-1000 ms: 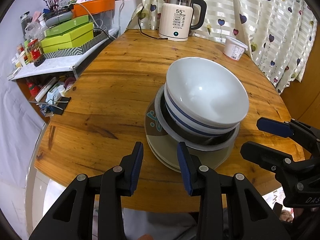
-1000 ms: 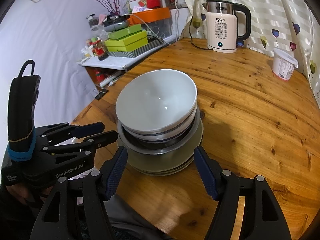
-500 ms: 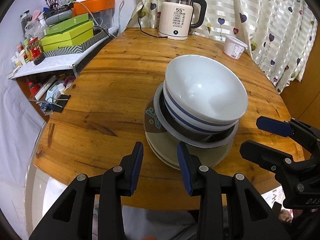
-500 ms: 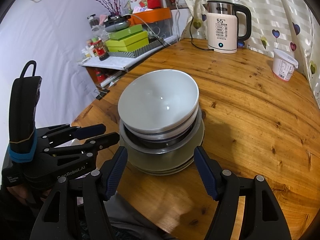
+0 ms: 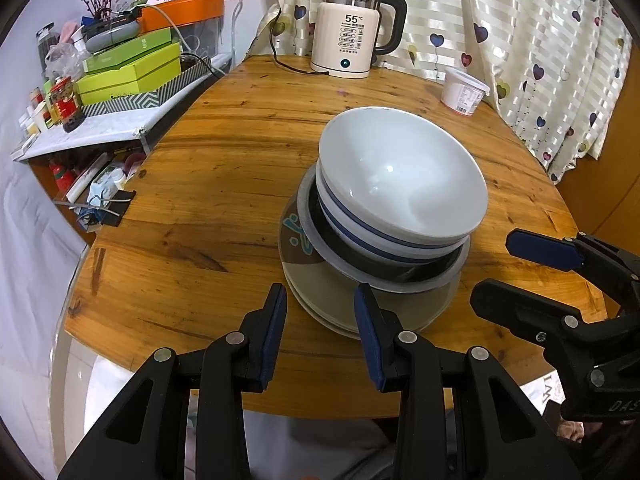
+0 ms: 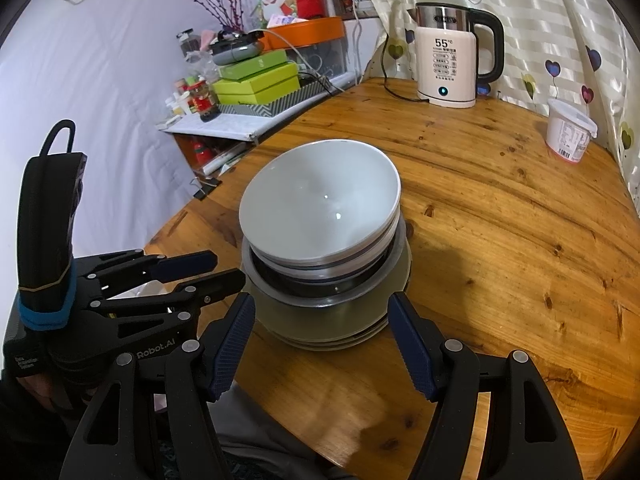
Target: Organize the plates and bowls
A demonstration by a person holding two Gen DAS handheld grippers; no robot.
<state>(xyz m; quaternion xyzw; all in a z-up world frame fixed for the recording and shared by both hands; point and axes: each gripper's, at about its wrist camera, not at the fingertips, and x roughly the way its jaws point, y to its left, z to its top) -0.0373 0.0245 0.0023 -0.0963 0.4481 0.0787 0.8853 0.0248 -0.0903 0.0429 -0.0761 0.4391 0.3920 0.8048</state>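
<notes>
Stacking appears complete: glossy white ceramic bowls (image 5: 400,176) sit nested on olive plates (image 5: 352,300) near the round wooden table's (image 5: 224,184) front edge, left gripper (image 5: 320,328) and right gripper (image 6: 322,344) both spread, empty.

The round wooden surface (image 5: 208,184) is varnished pine-like board, knotty, with a soft amber sheen. On it, the top white ceramic bowl (image 5: 400,172) is glazed and glossy, catching small highlights; the blue-banded white bowl (image 5: 356,228) beneath looks equally smooth. Under them sits a grey-rimmed dark bowl (image 5: 404,284) with a duller, satin rim, on olive-beige glazed plates (image 5: 332,300) of low gloss. The left claw (image 5: 320,322) and right claw (image 6: 322,342) are matt black plastic with ribbed blue rubbery pads (image 6: 232,344) and shiny metal rivets. Far off, the cream electric kettle (image 5: 348,40) has a smooth plastic body, brushed steel top and glossy black handle. The heart-print curtain (image 5: 520,32) is satiny striped cloth.
</notes>
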